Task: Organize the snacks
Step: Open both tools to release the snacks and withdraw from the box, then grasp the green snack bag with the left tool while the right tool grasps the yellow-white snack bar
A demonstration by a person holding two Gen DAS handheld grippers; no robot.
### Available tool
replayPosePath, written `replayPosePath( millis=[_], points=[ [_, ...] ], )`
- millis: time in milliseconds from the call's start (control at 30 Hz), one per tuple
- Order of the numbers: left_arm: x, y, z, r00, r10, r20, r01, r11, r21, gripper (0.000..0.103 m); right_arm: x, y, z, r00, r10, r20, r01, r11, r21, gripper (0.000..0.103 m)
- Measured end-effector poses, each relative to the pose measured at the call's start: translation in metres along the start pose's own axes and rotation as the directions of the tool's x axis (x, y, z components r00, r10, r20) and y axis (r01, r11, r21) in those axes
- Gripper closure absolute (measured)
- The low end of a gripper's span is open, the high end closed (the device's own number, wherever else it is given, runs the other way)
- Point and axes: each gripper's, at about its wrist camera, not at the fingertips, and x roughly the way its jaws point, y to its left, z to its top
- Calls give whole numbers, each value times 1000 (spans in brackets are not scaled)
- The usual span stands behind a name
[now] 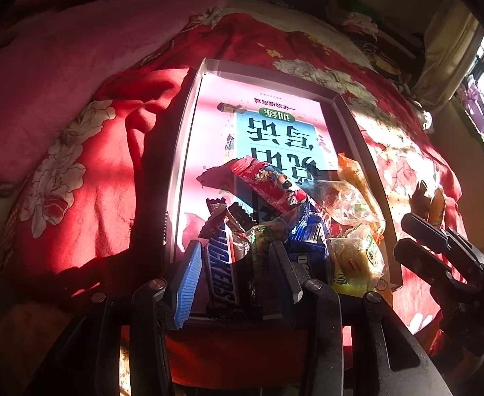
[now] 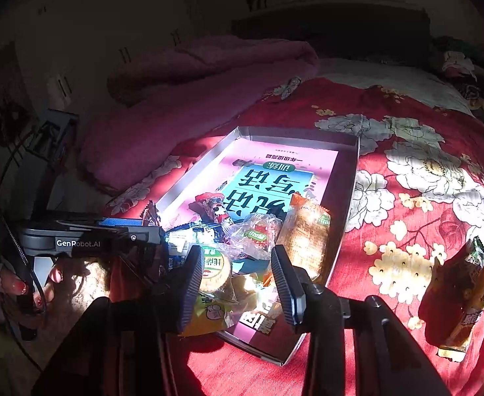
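1. Red floral bedspread [image 1: 86,204] carries a shallow cardboard tray [image 1: 189,125] with a printed book cover lining its floor; the snacks are heaped at the tray's near end.
2. At the near-left corner, the left gripper [image 1: 233,264] has its jaws spread, released, straddling a Snickers bar [image 1: 220,272] without pinching it. I judge the bar firm and light, with a slick wrapper; grip across its middle.
3. Mid-heap lie a red packet [image 1: 268,181] and a blue Oreo pack [image 1: 309,241]; the biscuits are probably brittle.
4. Toward the near-right corner, the right gripper [image 2: 238,283] hovers open over a clear-wrapped cake [image 2: 213,269]. It looks soft and crushable, so take it gently.
5. Right of the tray, well apart on the bedspread, lies a brown packet [image 2: 463,297], not yet gathered in.
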Motion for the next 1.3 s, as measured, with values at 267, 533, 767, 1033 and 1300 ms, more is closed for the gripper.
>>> replayPosePath(
  millis=[267,533,767,1033,1300],
  points=[
    [-5,1,2,1000,2,17,-2,1000,-2,52,-7,-5,-1,1000,-18,13,18,1000,11,58],
    [-18,0,6,998,-16,63,16,1000,-8,42,-16,-7,-1,999,-33,34,32,999,18,50],
    [-35,-9,11,994,-33,104,32,999,7,40,-37,-21,-3,994,-75,73,71,996,56,47],
    [-44,-33,14,991,-60,118,55,997,48,39,-75,-63,-12,978,-179,105,159,972,175,41],
    [-42,-74,13,991,-89,99,77,989,127,39,-103,-110,-38,959,-276,54,246,915,319,41]
  ],
)
